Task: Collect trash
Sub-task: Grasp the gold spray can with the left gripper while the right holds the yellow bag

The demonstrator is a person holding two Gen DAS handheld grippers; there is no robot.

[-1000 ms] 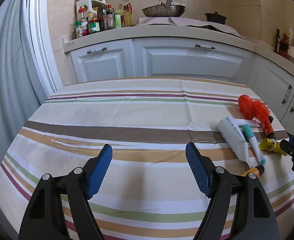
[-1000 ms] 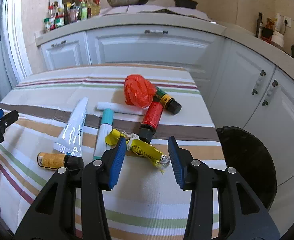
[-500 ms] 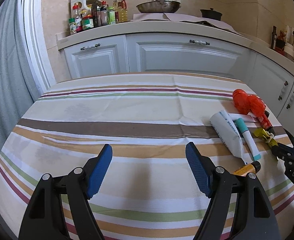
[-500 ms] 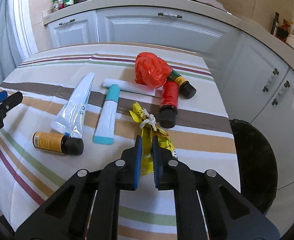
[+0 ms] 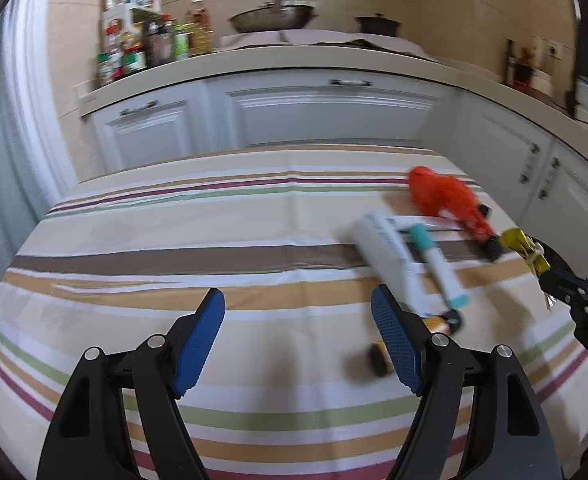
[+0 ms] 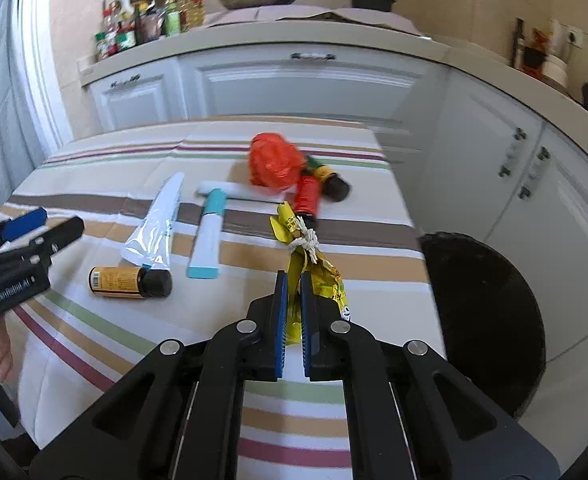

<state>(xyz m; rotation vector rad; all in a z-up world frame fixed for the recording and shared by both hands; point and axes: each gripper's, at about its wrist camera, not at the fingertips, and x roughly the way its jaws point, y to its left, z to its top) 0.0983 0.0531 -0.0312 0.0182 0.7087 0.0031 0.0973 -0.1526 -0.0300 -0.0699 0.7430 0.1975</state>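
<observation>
- The right gripper (image 6: pixel 292 284) has its blue fingers (image 6: pixel 281 308) clenched on a crumpled yellow wrapper (image 6: pixel 317 276) tied with white string; the wrapper sticks out past the fingertips toward 12 o'clock, over the right edge of the striped surface (image 6: pixel 94 332).
- Just beyond the wrapper's far tip, at 12 o'clock, a red bottle (image 6: pixel 307 200) with a black cap lies on the surface, touching a crumpled orange plastic bag (image 6: pixel 274 160); a dark bottle (image 6: pixel 331 182) lies just beside them at 1 o'clock.
- At 11 o'clock from the right fingers lie a teal-capped white tube (image 6: pixel 210 236), a thin white stick (image 6: pixel 238 191) behind it, and a larger white tube (image 6: pixel 158 224) to their left.
- At 9 o'clock lies a small amber bottle (image 6: pixel 128 282) with a black cap, its cap touching the larger tube's end.
- A round black bin (image 6: pixel 489 320) stands on the floor off the surface's right edge, at 3 o'clock.
- The left gripper (image 5: pixel 297 308) hangs over bare striped cloth with its fingers (image 5: pixel 200 336) released and wide apart, nothing between them.
- In the left view the trash lies at 2 o'clock, blurred; the amber bottle sits just behind the right-hand finger.
- White cabinets (image 5: pixel 325 116) and a counter with a wok (image 5: pixel 274 20) stand at 12 o'clock.
</observation>
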